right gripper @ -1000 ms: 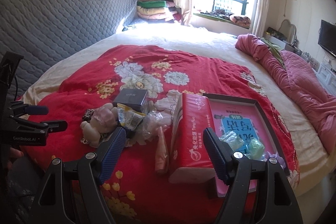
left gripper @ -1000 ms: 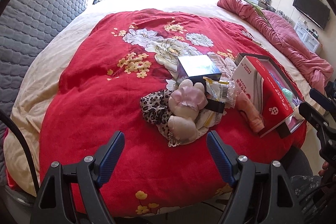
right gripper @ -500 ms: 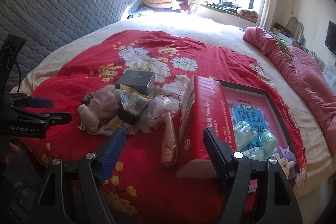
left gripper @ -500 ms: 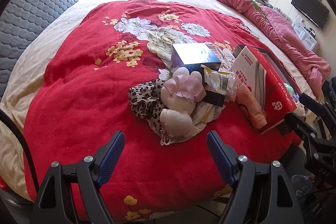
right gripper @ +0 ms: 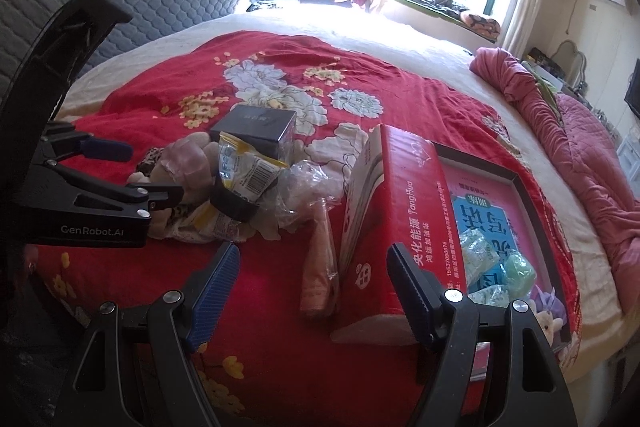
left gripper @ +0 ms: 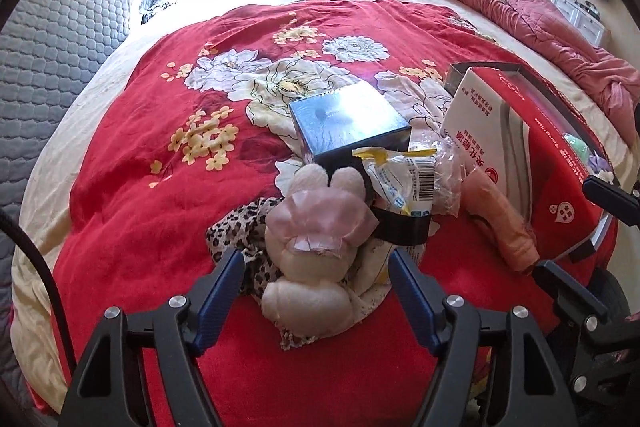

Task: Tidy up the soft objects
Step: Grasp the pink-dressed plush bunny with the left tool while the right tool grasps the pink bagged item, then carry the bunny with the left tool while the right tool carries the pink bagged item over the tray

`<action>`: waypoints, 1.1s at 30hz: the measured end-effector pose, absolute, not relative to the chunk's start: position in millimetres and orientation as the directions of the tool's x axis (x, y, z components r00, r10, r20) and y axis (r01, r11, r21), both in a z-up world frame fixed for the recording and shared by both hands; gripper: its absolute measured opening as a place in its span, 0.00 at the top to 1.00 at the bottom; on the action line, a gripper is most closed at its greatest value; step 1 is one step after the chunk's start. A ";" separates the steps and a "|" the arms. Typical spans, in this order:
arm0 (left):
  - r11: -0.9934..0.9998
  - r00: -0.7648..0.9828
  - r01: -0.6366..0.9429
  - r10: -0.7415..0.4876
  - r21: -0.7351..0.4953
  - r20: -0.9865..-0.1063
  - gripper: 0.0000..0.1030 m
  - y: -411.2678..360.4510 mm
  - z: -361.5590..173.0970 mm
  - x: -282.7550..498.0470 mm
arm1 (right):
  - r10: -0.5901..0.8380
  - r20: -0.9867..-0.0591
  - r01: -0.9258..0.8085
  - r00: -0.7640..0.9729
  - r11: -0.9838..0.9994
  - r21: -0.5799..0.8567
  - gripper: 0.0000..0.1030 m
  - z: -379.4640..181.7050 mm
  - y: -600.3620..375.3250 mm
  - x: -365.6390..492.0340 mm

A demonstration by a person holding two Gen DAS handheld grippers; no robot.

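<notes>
Plush rabbit (left gripper: 316,247): lies on the red blanket (left gripper: 132,195) near the bed's front edge, atop a leopard-print cloth (left gripper: 240,247).
Left claw (left gripper: 316,283): spread wide, flanking the rabbit's lower body, not touching.
Grip advice: advance lower, close on the torso, avoid snagging the cloth.
Snack packet (left gripper: 404,179): touching the rabbit's right side; lift straight up.
Right claw (right gripper: 312,279): spread, empty, near the red carton (right gripper: 404,227).

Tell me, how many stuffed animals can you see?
2. A cream plush bunny lies in the pile on the red blanket. A small purple-and-white plush sits in the tray's near corner. Others may be hidden.
</notes>
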State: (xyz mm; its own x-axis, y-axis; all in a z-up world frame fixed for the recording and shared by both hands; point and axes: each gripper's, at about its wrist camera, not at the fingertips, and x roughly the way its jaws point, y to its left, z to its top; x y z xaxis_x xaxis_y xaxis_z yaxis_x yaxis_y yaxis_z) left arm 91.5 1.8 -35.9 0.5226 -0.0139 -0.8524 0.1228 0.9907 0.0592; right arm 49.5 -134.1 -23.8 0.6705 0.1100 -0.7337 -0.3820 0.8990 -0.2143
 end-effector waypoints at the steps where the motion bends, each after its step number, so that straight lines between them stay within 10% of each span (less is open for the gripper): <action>1: 0.989 0.520 0.129 -0.004 0.073 -0.854 0.30 -0.3 -37.3 95.3 | 0.097 -0.738 -0.392 0.668 0.889 -0.238 0.25 -26.8 -130.6 51.5; 17: 0.989 0.490 0.138 -0.120 -0.059 -0.863 0.53 24.9 -59.3 108.7 | -0.186 -0.699 -0.515 0.690 0.553 -0.655 0.31 -101.1 -69.8 83.7; 25: 0.987 0.500 0.152 -0.122 -0.052 -0.857 0.58 25.6 -61.1 108.7 | -0.211 -0.716 -0.515 0.665 0.565 -0.645 0.71 -119.5 -76.6 98.9; 33: 0.980 0.537 0.123 -0.200 -0.158 -0.819 0.63 41.8 -47.1 100.0 | 0.075 -0.791 -0.519 0.608 0.792 -0.323 0.84 -78.4 -107.6 99.6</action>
State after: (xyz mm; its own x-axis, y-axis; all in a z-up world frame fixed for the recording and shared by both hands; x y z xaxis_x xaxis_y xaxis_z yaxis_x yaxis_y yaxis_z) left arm 100.0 41.8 -47.1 0.5371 -0.1999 -0.8195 0.1232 0.9797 -0.1582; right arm 99.6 -107.6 -78.4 0.6075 0.0753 -0.7907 -0.5186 0.7916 -0.3231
